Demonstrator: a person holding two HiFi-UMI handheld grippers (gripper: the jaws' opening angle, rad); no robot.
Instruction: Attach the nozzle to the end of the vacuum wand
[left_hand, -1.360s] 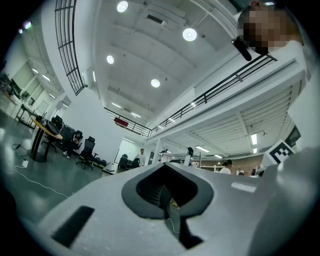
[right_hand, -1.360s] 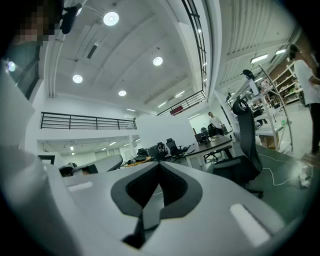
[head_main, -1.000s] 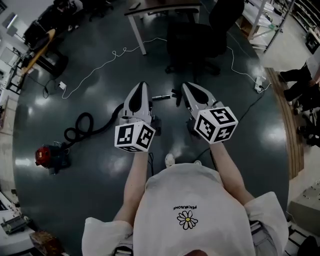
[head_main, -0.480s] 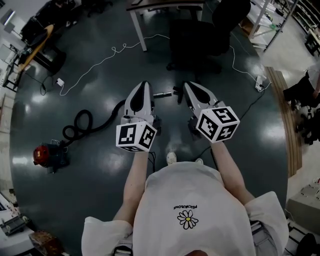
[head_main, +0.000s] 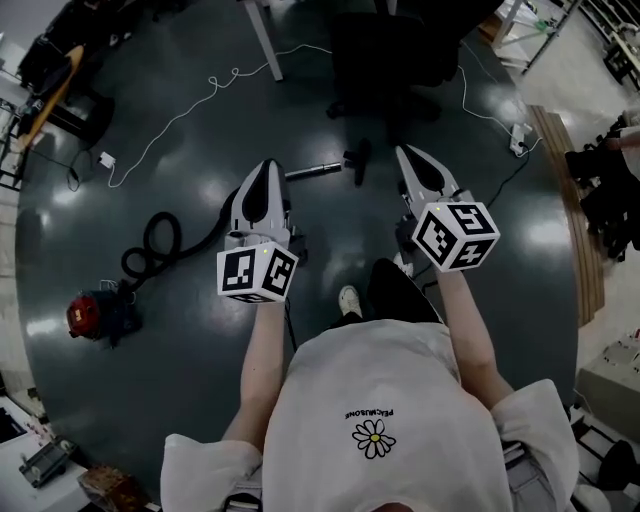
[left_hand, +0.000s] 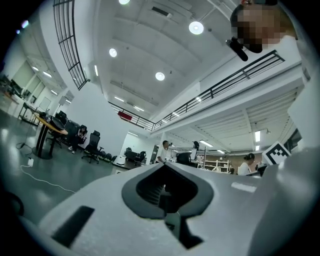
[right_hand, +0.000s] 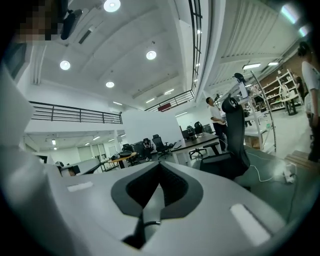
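Nozzle (head_main: 357, 163) and vacuum wand (head_main: 312, 171) lie unjoined on the floor (head_main: 200, 110), so this looks like the approach. The left hand-held gripper (head_main: 268, 166) and right hand-held gripper (head_main: 405, 153) (both pressed together, empty) likely need to open next.

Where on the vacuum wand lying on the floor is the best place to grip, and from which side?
Grip the vacuum wand on its silver tube, back from the free end that faces the nozzle, coming from above with jaws across it. It lies flat on the floor, leaving only top and sides free. The left gripper, shut, is nearest.
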